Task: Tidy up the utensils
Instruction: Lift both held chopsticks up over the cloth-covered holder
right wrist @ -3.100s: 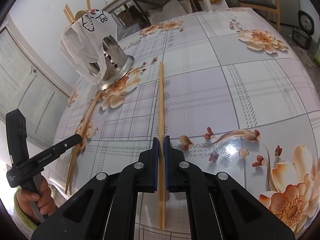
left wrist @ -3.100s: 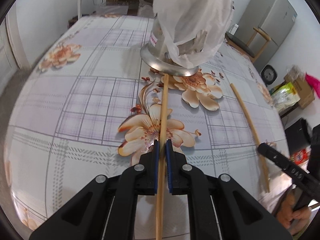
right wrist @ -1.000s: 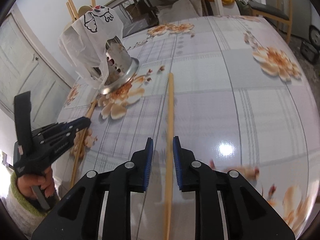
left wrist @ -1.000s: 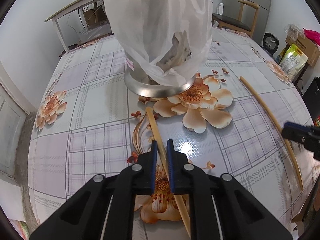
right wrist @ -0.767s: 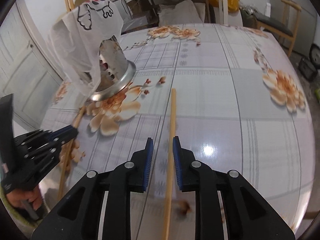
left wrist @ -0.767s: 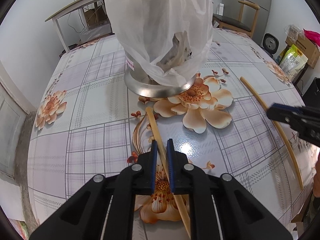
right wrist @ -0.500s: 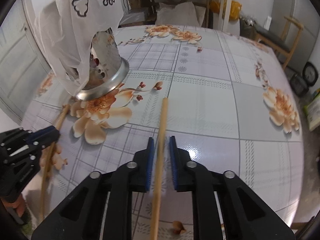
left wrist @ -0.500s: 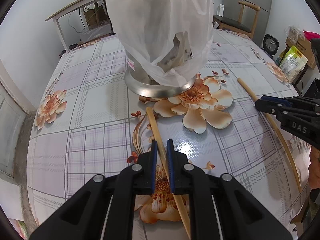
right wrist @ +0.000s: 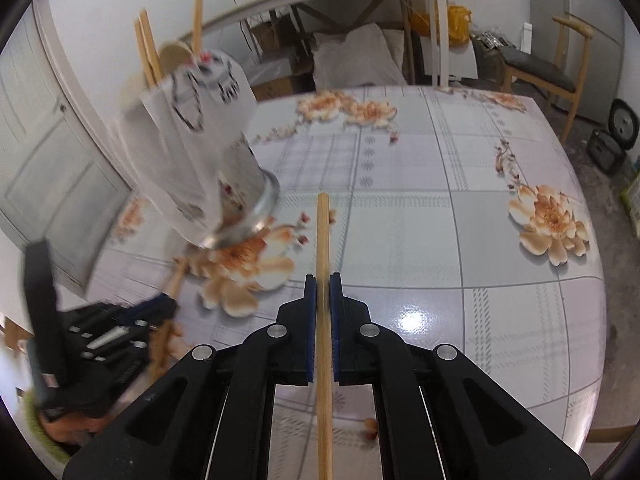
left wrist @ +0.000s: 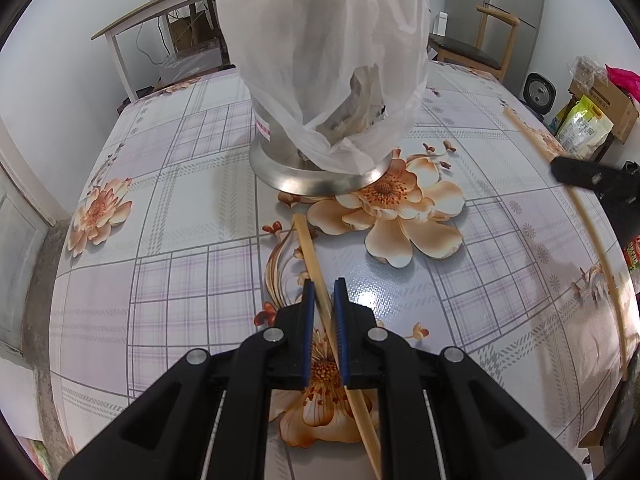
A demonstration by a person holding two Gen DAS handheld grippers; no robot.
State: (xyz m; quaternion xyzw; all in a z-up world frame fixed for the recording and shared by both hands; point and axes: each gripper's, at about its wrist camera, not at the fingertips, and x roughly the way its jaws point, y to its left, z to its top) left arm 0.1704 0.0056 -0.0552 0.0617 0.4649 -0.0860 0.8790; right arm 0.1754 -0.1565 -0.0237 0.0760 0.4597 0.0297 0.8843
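Gripping chopstick (right wrist: 322, 240), right gripper (right wrist: 322, 292) fingers clamped

No legible text, seemingly.

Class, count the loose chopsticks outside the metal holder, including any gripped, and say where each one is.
2. One chopstick slants between the left gripper's pads. The second chopstick is clamped in the right gripper. More sticks stand in the bag-covered holder; some may be hidden.
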